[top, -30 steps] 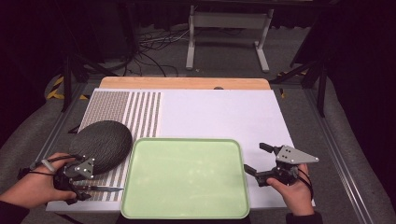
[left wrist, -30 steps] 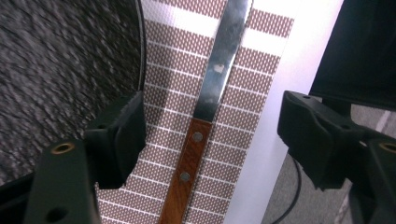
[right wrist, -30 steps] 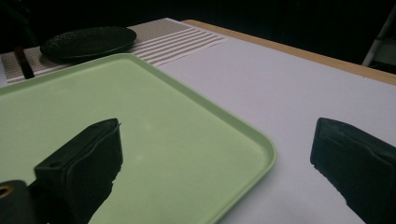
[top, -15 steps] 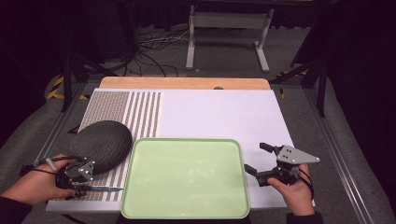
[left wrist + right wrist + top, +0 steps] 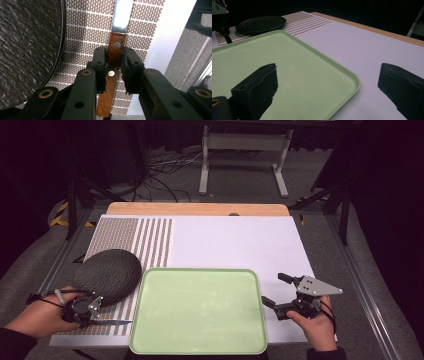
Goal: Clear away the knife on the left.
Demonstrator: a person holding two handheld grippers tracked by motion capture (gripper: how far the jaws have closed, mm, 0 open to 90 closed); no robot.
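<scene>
A knife with a wooden handle (image 5: pixel 115 37) and a steel blade (image 5: pixel 116 322) lies on the striped placemat (image 5: pixel 150 240) at the table's front left. My left gripper (image 5: pixel 115 56) has just been closing, and its pads now press on both sides of the handle; it shows from above by the person's left hand (image 5: pixel 92 319). Just beyond it sits a black textured plate (image 5: pixel 107 275) (image 5: pixel 25 50). My right gripper (image 5: pixel 274 288) (image 5: pixel 328 75) stands open and holds nothing, level with the right edge of the green tray (image 5: pixel 200 270) (image 5: pixel 352 80).
The green tray takes up the front middle of the white table cover (image 5: pixel 235 240). The black plate (image 5: pixel 260 23) rests on the placement left of the tray. The table's front edge runs close behind the knife's handle. A metal stand (image 5: pixel 240 140) and cables lie on the floor beyond.
The left gripper's jaws have closed in on the knife's handle, which has stayed on the placemat. The right gripper has not moved.
</scene>
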